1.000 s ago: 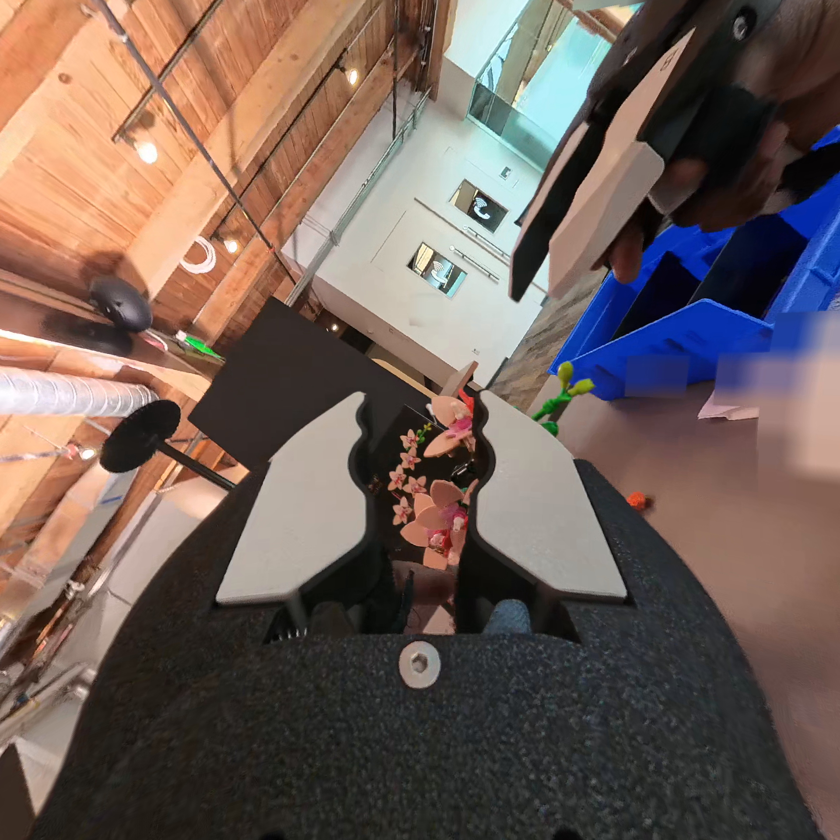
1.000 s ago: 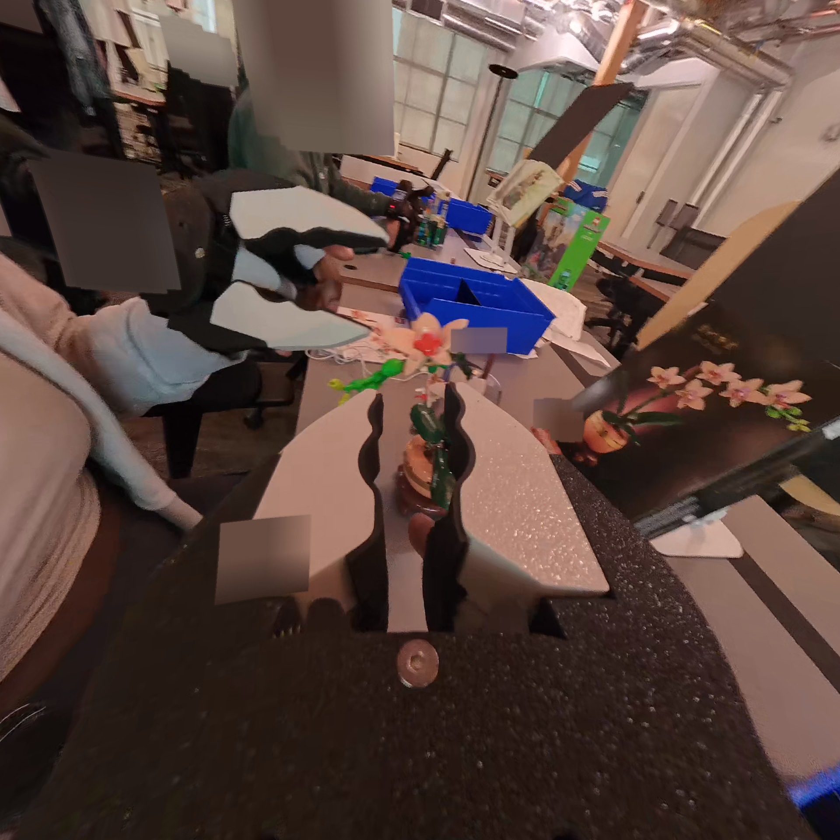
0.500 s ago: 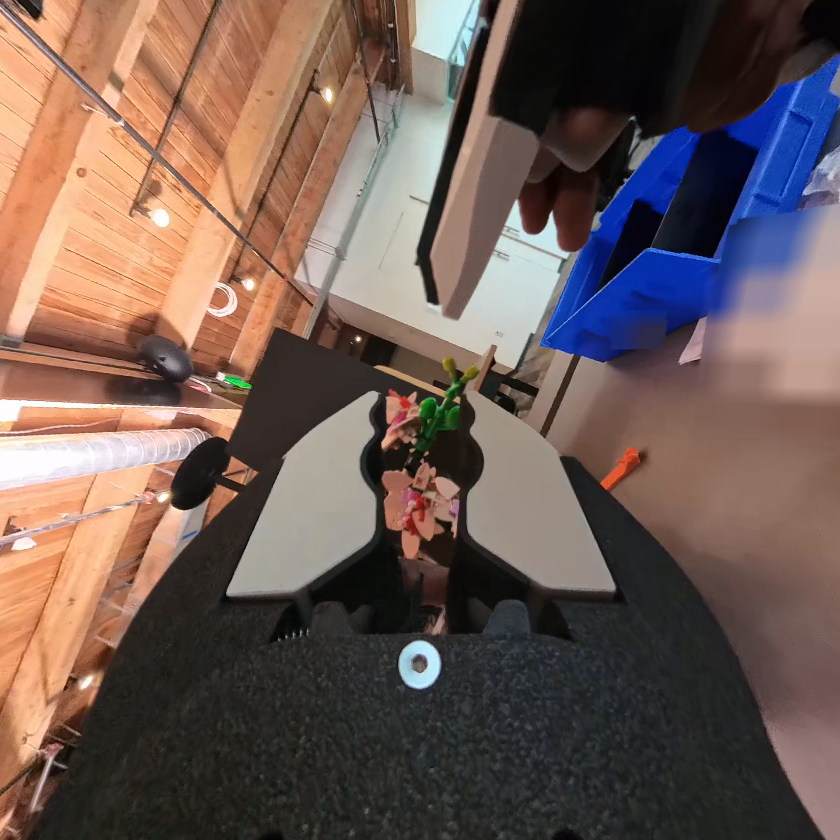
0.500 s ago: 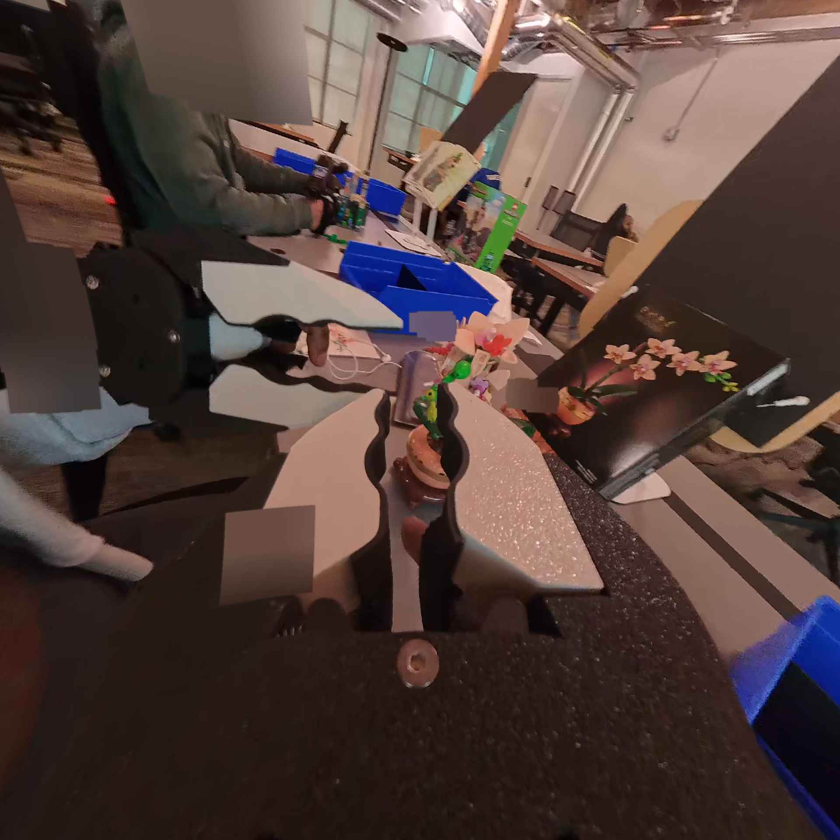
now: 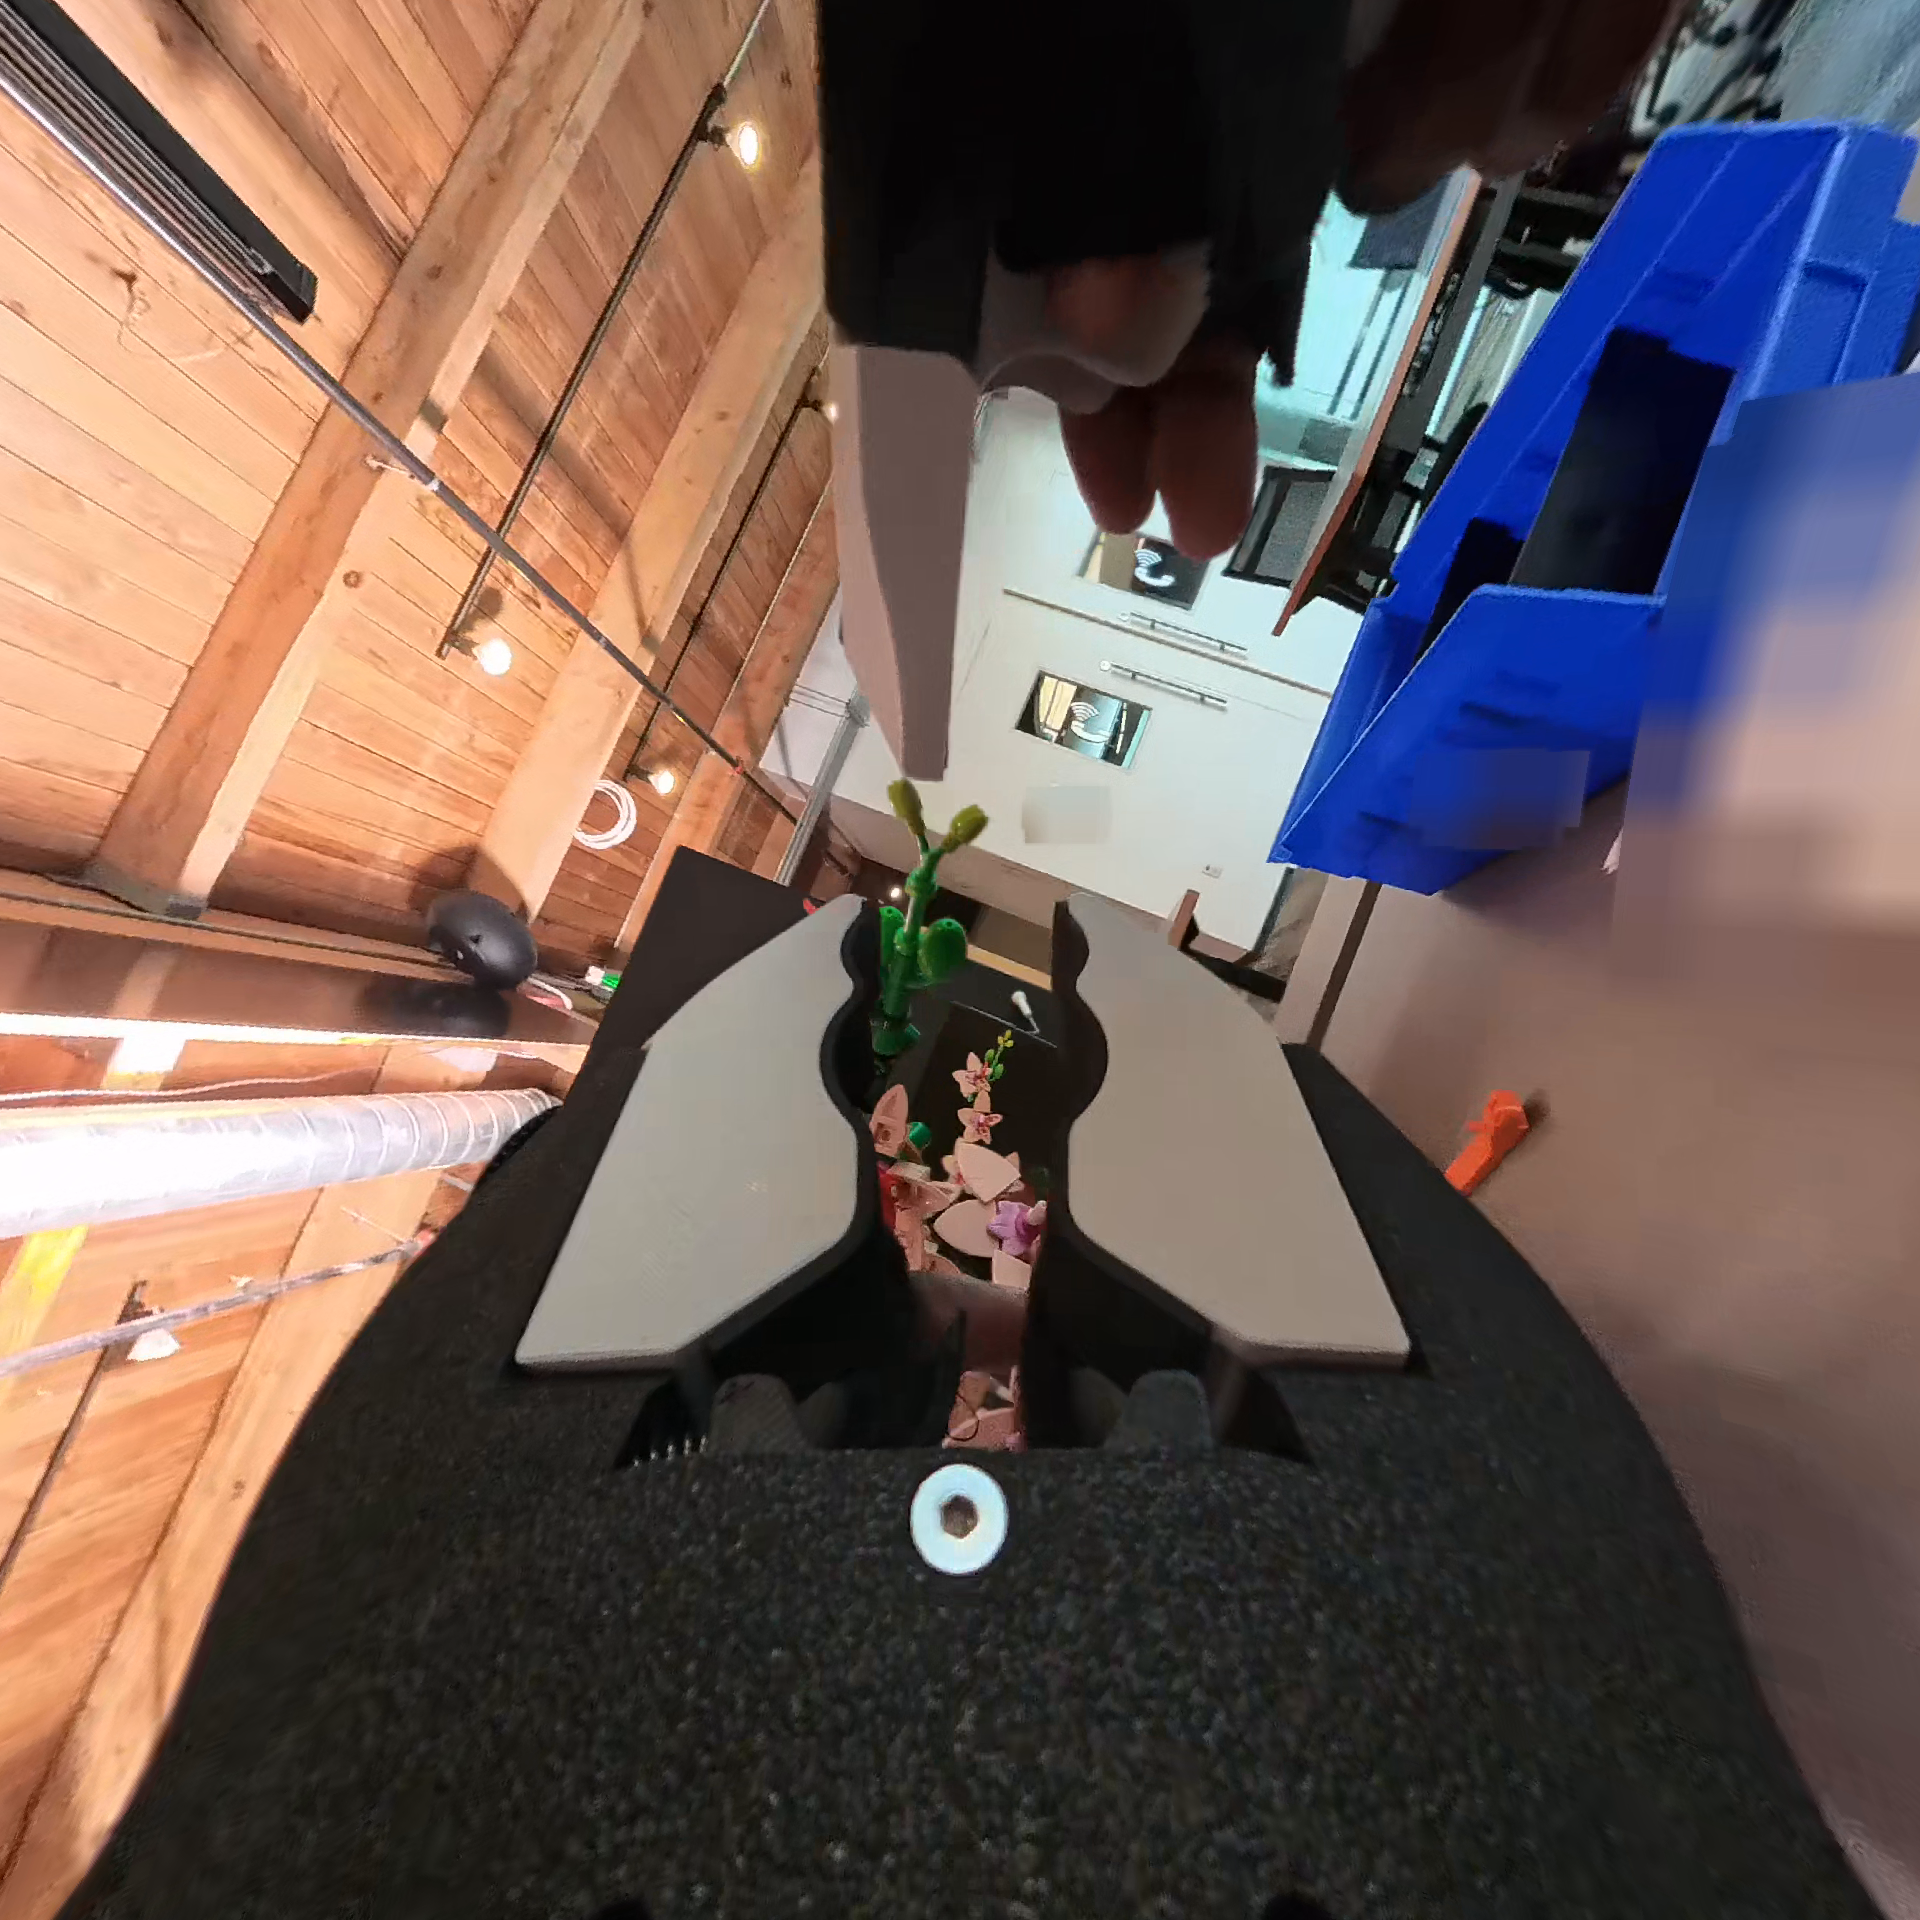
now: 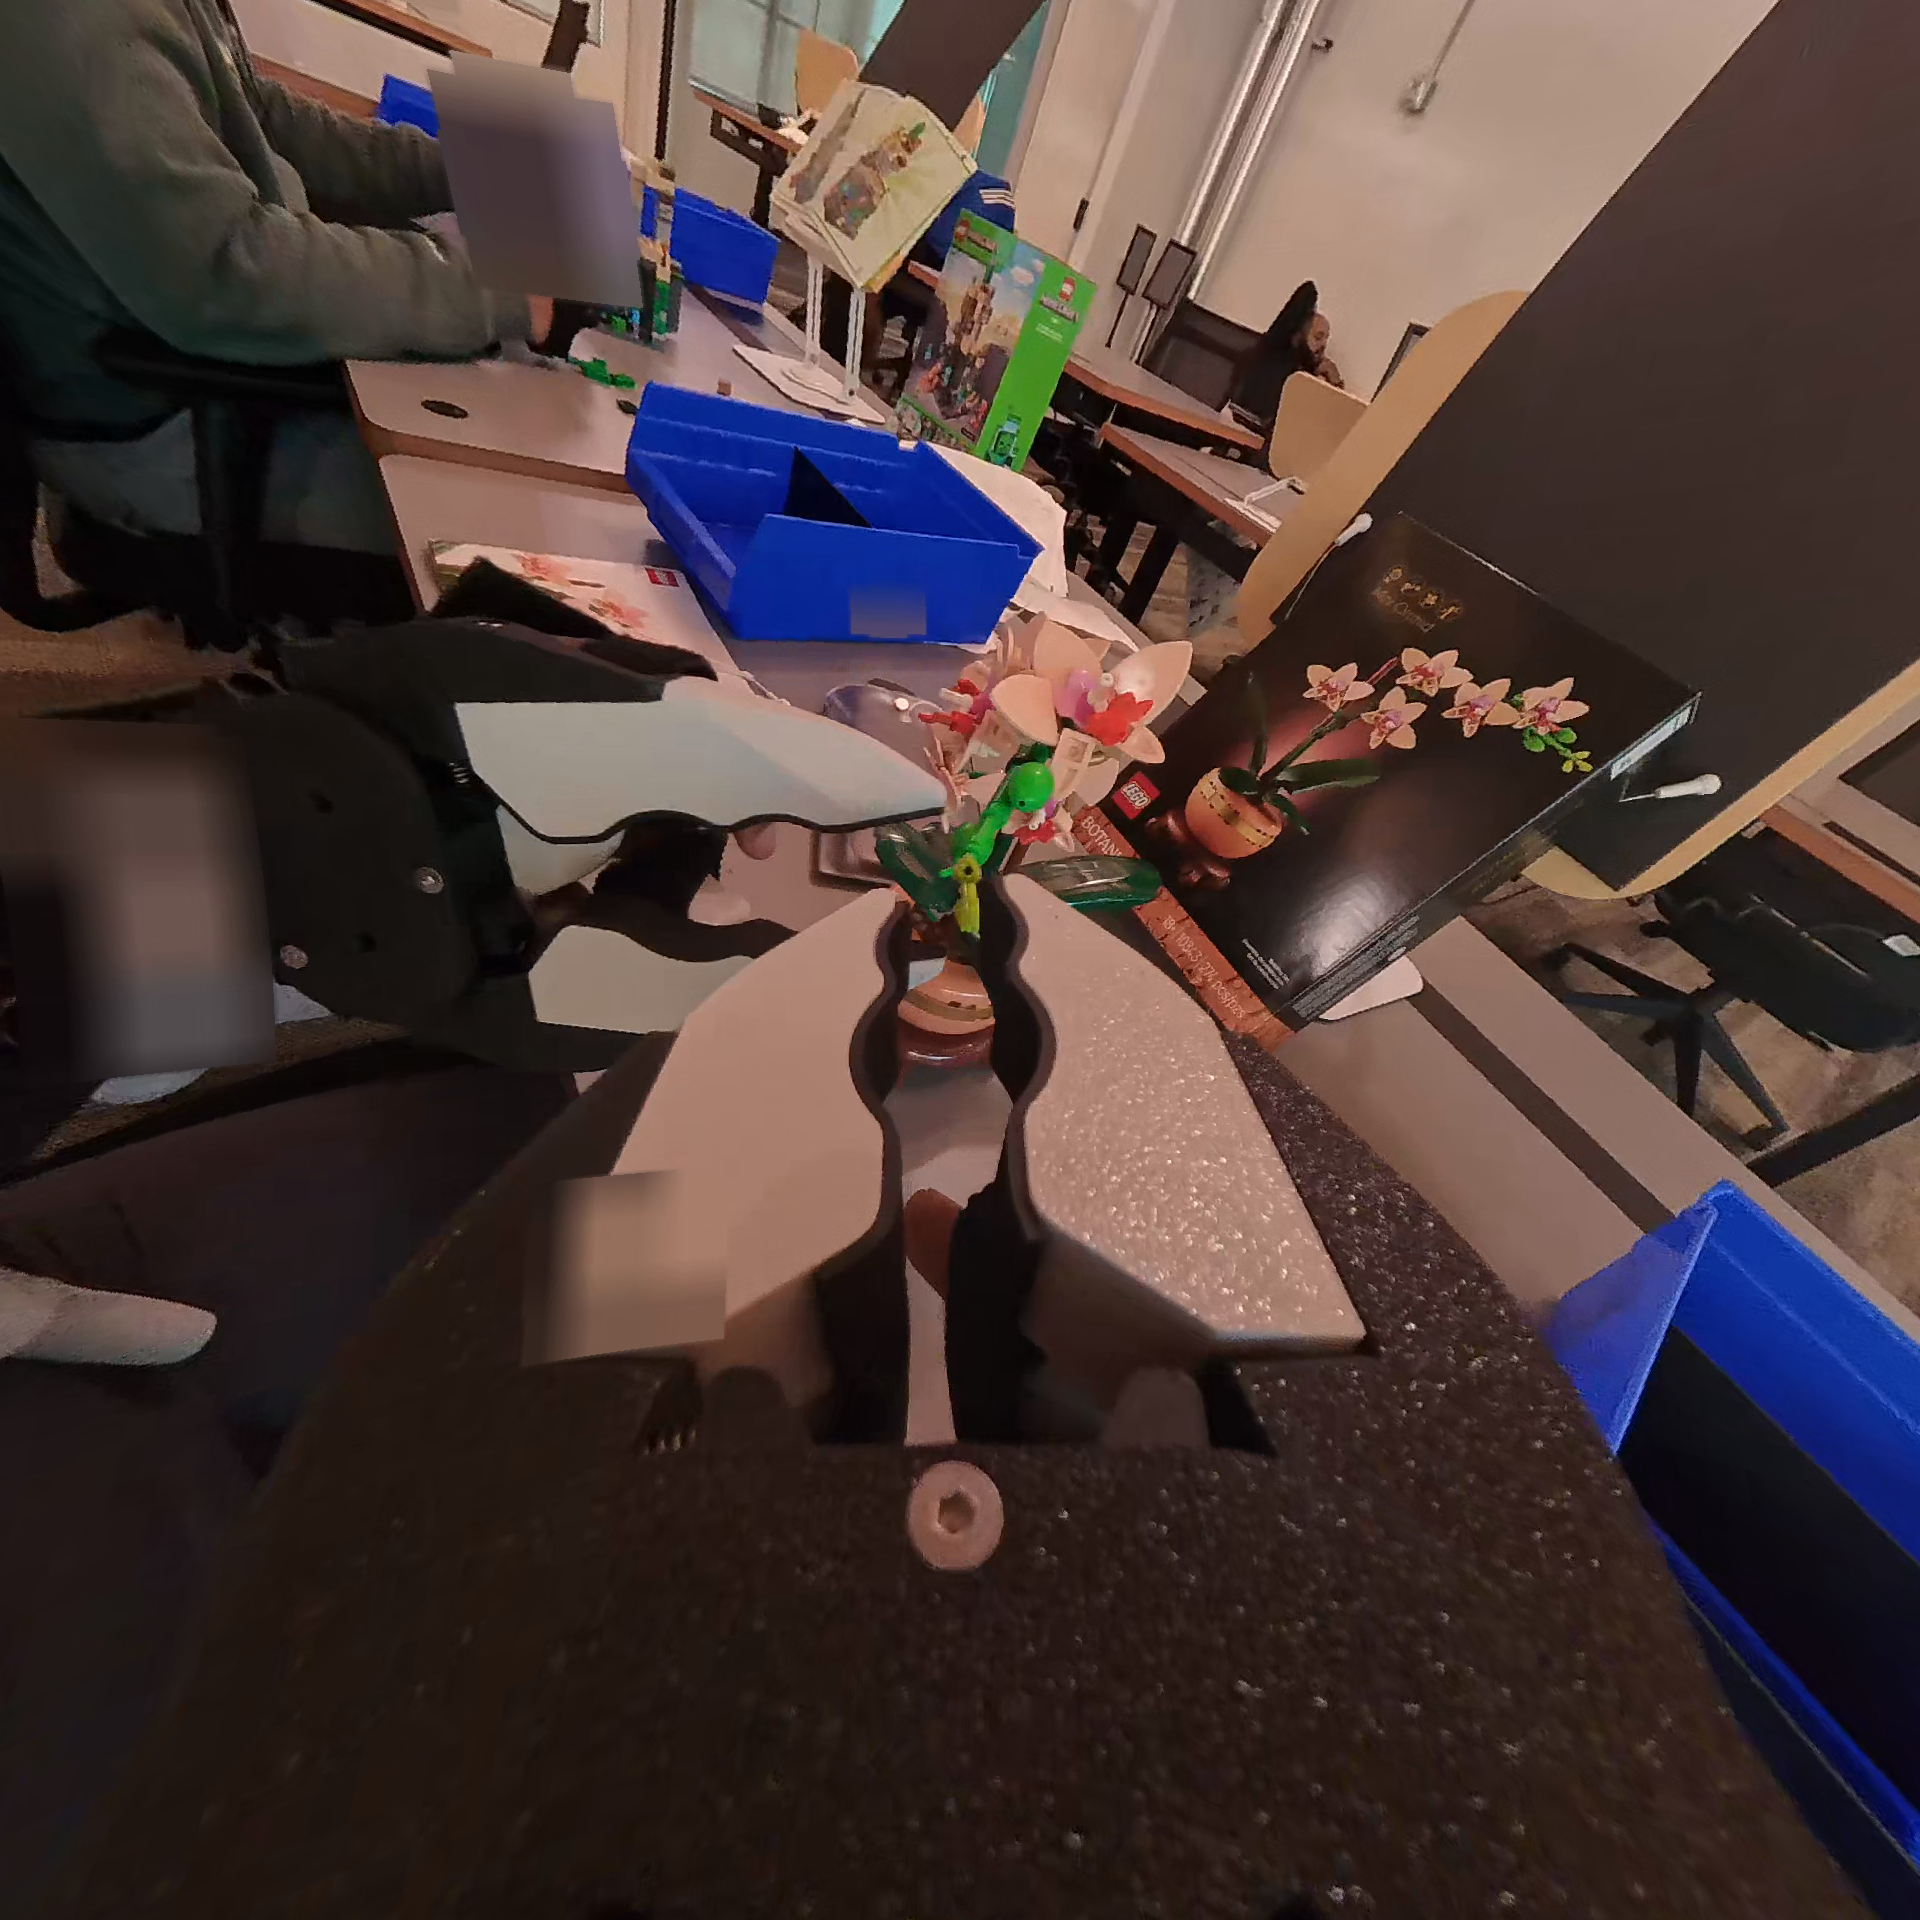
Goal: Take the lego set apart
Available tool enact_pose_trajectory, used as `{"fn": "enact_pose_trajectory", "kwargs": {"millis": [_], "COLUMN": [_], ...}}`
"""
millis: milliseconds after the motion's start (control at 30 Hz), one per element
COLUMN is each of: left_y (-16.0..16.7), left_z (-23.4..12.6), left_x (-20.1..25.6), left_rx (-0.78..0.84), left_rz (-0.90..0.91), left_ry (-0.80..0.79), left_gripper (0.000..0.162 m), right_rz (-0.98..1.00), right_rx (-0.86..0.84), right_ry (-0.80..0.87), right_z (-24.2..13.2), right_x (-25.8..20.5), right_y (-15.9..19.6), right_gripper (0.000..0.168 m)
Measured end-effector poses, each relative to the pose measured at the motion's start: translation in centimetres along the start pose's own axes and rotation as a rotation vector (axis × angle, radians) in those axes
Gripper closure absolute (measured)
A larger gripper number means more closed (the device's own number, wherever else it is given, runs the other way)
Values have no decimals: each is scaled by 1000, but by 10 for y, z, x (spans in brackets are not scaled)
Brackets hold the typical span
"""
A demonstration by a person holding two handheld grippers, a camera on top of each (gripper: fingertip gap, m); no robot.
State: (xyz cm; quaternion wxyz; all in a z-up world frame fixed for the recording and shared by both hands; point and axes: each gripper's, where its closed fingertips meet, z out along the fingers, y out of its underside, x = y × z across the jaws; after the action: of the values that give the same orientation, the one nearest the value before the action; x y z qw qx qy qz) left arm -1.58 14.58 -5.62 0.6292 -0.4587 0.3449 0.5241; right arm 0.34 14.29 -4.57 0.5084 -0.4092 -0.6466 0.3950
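The lego orchid stands on the grey table in a tan pot, with pink flowers and a green stem. In the left wrist view the stem with its buds rises between my fingertips, and the flowers lie deeper between the fingers. My left gripper is open; in the right wrist view its upper finger reaches the flowers. My right gripper is narrowly open, its tips at the stem's yellow-green bud. One of its fingers hangs just above the buds.
The black set box stands behind the orchid. A blue bin sits farther along the table; it also shows in the left wrist view. Another blue bin is at the near right. An orange piece lies on the table. A person sits at the far left. My two grippers' fingertips are within a few centimetres of each other. About 4 cm separates my left fingertips from the lego orchid.
Both grippers have closed in on the orchid. The stem now stands between my left fingertips, and the right gripper's finger has come down over the buds.
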Motion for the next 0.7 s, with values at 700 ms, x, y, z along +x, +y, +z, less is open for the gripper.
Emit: {"fn": "enact_pose_trajectory", "kwargs": {"millis": [700], "left_y": [-6], "left_z": [8], "left_x": [-9], "left_rx": [84], "left_rz": [141], "left_ry": [-23], "left_gripper": [158], "right_rz": [-103], "right_rx": [-37], "right_ry": [10], "right_z": [14], "right_x": [5], "right_y": [0], "right_gripper": [166]}}
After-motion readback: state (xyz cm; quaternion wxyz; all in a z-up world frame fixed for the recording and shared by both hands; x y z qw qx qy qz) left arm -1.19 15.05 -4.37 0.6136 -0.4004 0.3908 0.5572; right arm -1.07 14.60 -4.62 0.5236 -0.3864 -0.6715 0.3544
